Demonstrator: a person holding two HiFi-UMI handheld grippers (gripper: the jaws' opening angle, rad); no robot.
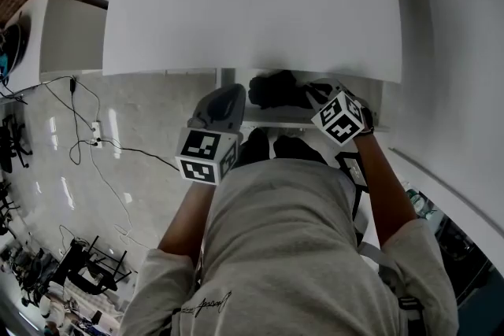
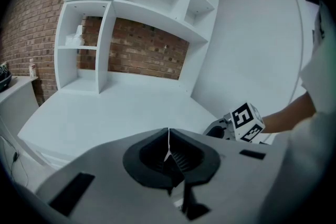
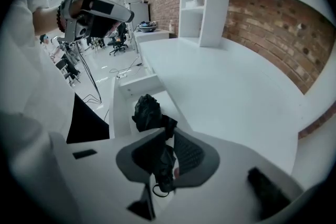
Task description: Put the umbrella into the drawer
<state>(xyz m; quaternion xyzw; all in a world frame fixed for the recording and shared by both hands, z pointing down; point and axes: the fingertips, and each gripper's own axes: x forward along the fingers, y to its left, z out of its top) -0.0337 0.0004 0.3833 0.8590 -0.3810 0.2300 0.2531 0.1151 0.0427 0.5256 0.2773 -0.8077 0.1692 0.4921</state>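
The black folded umbrella [image 3: 148, 112] hangs bunched over the open white drawer [image 3: 137, 84], below the desk's front edge. My right gripper [image 3: 167, 153] is shut on its lower end, with dark fabric and a looped strap pinched between the pads. In the head view the umbrella [image 1: 276, 88] shows as a dark mass in the drawer [image 1: 272, 120], with the right gripper [image 1: 319, 97] at its right side. My left gripper [image 1: 234, 93] hovers just left of the drawer. Its jaws [image 2: 168, 150] are shut with nothing between them.
The broad white desk top [image 1: 252, 4] lies just beyond the drawer. A white shelf unit [image 2: 131, 18] stands at its back against a brick wall. Cables [image 1: 87, 138] trail over the floor at the left. Office chairs [image 3: 118, 39] stand far off.
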